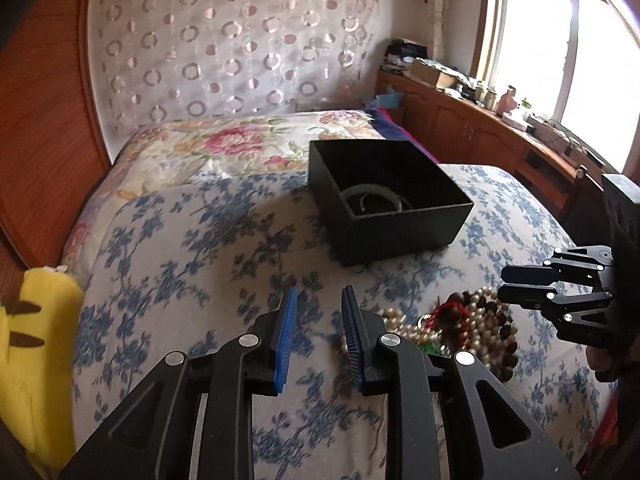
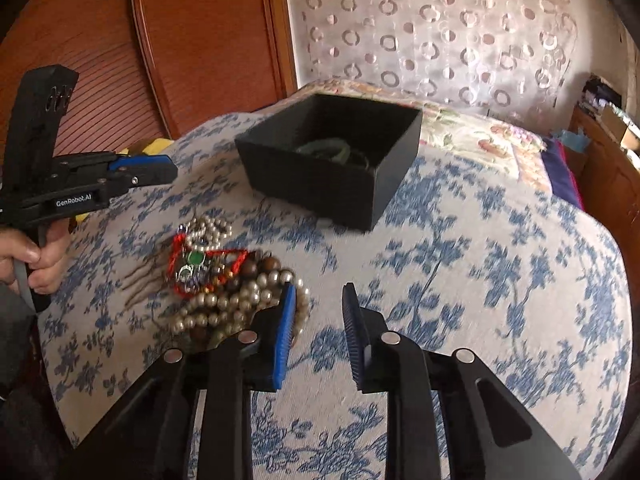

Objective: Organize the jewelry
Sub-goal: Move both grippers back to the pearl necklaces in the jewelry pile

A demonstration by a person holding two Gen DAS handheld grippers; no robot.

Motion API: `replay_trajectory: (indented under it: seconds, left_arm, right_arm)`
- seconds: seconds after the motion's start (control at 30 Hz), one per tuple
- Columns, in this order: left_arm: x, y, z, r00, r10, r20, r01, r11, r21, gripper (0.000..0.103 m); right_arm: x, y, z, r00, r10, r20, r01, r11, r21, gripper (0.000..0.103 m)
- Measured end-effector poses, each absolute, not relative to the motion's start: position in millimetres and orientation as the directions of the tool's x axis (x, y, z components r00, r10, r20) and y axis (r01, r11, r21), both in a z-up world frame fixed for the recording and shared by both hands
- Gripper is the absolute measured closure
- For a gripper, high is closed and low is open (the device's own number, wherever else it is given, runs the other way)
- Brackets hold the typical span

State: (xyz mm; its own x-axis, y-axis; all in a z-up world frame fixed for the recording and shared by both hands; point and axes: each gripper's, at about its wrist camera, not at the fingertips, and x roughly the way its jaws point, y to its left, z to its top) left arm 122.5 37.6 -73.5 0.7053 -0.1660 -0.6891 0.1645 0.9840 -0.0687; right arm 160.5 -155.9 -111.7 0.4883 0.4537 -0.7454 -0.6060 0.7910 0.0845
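Note:
A pile of jewelry [image 1: 464, 320] [image 2: 224, 280] lies on the blue-flowered bedspread [image 1: 192, 240]: pearl strands, brown wooden beads, a red cord and a green stone. Behind it stands an open black box [image 1: 400, 232] [image 2: 312, 188] with a pale green bangle [image 1: 374, 196] [image 2: 324, 148] and a thin ring inside. My left gripper [image 1: 320, 292] [image 2: 173, 170] hovers just left of the pile, its blue pads apart with nothing between them. My right gripper [image 2: 318, 290] [image 1: 503, 283] hovers at the pile's right edge, its left pad next to the pearls, the gap empty.
A yellow plush toy [image 1: 36, 320] lies at the bed's left edge by the wooden wall panel [image 1: 44, 120]. A floral quilt [image 1: 240, 140] lies folded behind the box. Cluttered wooden cabinets [image 1: 460, 120] run under the window on the right.

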Motion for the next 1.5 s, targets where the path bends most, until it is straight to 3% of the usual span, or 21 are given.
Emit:
replay_trajectory:
  seconds: [0.2,0.4,0.63,0.83,1.03,1.27,1.33,1.5]
  left_arm:
    - [115.7,44.3,-80.3,0.696,-0.163,-0.700,0.158,0.985,-0.073,0.081]
    - [115.5,47.2,-86.6,0.687,-0.165,-0.707,0.155,0.985,-0.079,0.081]
    - [115.9,44.4,-92.7,0.675,-0.168,-0.718,0.163,0.984,-0.077,0.081]
    - [118.2,42.0,-95.6,0.670,-0.172,-0.723,0.165,0.983,-0.080,0.081]
    - [118.6,38.8,-100.2,0.664,-0.174,-0.728,0.172,0.982,-0.078,0.081]
    - [122.8,37.4,-102.2,0.659,-0.176,-0.732,0.174,0.982,-0.080,0.081]
    - [126.0,35.0,-103.3,0.656,-0.178,-0.734,0.179,0.981,-0.077,0.081]
    - [135.3,32.7,-107.6,0.639,-0.175,-0.749,0.187,0.980,-0.069,0.081]
  right_arm:
    - [166.7,-155.3,-117.6,0.464,0.462,-0.756,-0.596,0.794,0.119,0.077]
    - [180.7,-149.3,-118.5,0.459,0.439,-0.772,-0.589,0.801,0.106,0.085]
    - [186.6,-142.2,-122.8,0.458,0.375,-0.806,-0.606,0.795,0.026,0.085]
    - [179.7,-149.9,-110.5,0.475,0.413,-0.777,-0.598,0.799,0.059,0.085]
    - [179.3,-146.2,-120.5,0.417,0.421,-0.806,-0.626,0.776,0.081,0.085]
    - [179.5,-126.0,-125.1,0.470,0.354,-0.808,-0.630,0.777,-0.026,0.085]
    - [182.6,-123.6,-125.0,0.474,0.353,-0.807,-0.624,0.781,-0.025,0.094]
    - [180.2,-126.1,-122.0,0.514,0.336,-0.789,-0.610,0.790,-0.061,0.095]
